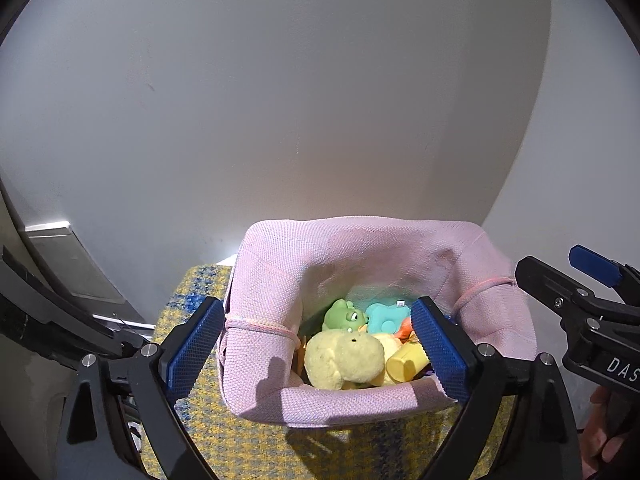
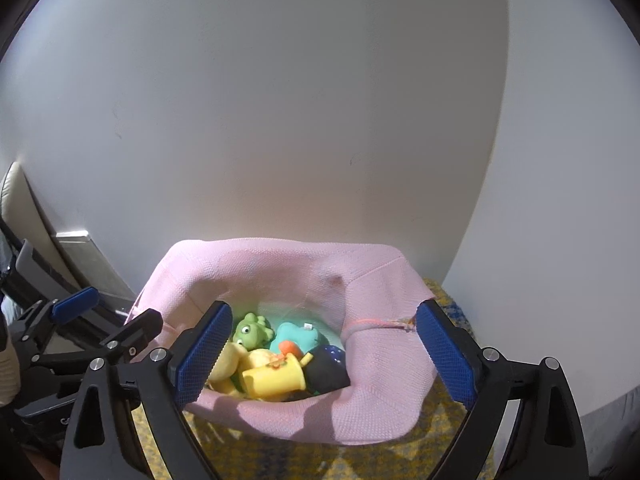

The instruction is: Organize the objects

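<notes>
Straddling the pink fabric basket (image 1: 400,264) that holds the toys (image 1: 348,356), left gripper (image 1: 320,344) and right gripper (image 2: 324,356) stand wide, gripping nothing. Risk: a pad snagging the basket's soft rim, tipping it.

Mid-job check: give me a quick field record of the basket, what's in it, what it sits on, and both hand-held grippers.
container: pink knitted fabric basket, upright, top open
contents: green rubber frog toy, teal soft toy, pale yellow plush toy, yellow plastic toy cup, dark navy round toy, small orange piece
support: yellow and blue woven cloth
left hand-held gripper: open, straddling the basket's left wall, pads not pressing
right hand-held gripper: open, straddling the basket's right wall, pads not pressing
backdrop: plain white wall
</notes>
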### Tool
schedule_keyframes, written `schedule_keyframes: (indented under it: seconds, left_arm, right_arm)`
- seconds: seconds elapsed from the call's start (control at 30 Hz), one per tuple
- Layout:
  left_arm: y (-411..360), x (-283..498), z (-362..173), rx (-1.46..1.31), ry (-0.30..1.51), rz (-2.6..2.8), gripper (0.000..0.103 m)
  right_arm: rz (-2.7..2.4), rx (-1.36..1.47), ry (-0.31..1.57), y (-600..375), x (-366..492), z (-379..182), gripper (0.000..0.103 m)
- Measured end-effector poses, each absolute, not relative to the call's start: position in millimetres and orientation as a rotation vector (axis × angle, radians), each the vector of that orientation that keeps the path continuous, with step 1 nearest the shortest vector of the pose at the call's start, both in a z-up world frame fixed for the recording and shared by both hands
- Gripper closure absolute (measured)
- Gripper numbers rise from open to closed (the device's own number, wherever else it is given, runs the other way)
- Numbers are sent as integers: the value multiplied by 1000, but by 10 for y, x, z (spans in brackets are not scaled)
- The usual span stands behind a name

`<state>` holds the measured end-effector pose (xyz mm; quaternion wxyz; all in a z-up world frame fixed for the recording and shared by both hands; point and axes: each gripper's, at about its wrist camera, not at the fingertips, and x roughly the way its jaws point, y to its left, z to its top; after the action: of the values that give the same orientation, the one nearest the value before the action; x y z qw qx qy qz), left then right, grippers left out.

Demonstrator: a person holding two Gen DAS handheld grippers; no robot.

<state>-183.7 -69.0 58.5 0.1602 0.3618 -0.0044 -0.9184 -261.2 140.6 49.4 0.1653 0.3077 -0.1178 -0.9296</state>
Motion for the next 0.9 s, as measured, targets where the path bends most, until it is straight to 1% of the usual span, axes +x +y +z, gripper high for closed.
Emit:
schedule_keyframes:
  seconds: [0.07,0.47,0.9]
  left_arm:
    - [-671,-1788,632,1022,-18,-2619,0]
    - [-533,-1406,869,970,-46,-2613,0]
    - [-429,-913,867,1010,-51,-2564,0]
  right_arm:
    - [-2653,868,-335,1421,-2575,524,10]
    - [-2674,853,-319,1530,-2180,675,9]
    - [-2669,877,-277,1502,-1754,614,7]
